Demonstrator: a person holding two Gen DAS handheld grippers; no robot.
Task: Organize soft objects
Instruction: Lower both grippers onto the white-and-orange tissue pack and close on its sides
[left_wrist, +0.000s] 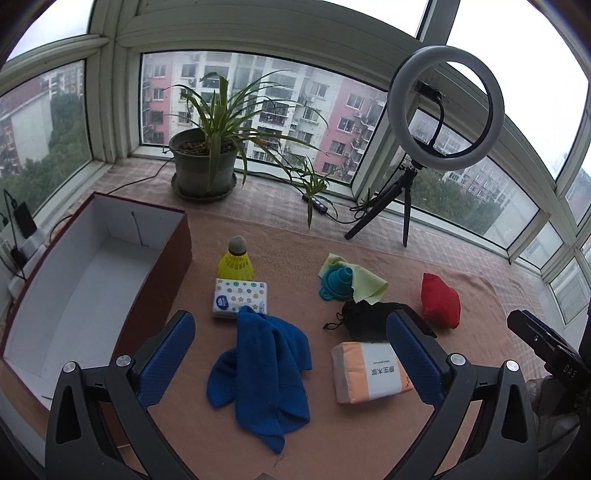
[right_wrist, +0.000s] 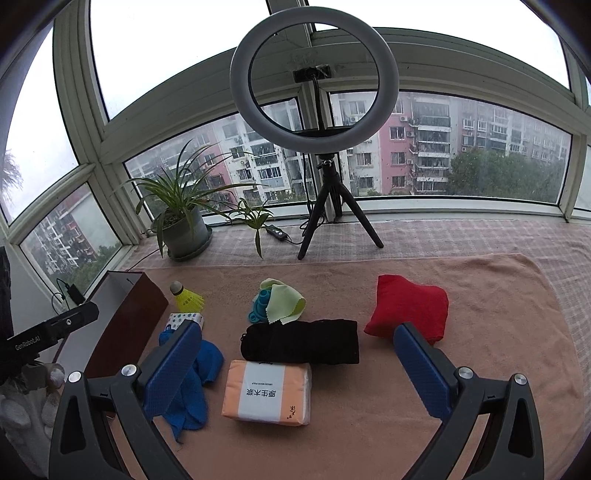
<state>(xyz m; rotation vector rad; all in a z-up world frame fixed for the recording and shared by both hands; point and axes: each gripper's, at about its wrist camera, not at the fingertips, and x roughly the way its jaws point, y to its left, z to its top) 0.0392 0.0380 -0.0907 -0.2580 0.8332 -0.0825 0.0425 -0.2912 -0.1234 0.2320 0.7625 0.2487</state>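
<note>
A crumpled blue towel lies on the pink mat between the wide-apart fingers of my left gripper, which is open and empty above it. Right of the towel lies an orange tissue pack. Behind it are a black drawstring pouch, a red cloth bag, a pale green cloth and a star-print tissue pack. My right gripper hangs open over the pouch and orange pack, holding nothing.
An open box, white inside and dark red outside, stands at the left. A yellow shuttlecock and a teal funnel sit among the cloths. A potted plant and a ring light on a tripod stand by the window.
</note>
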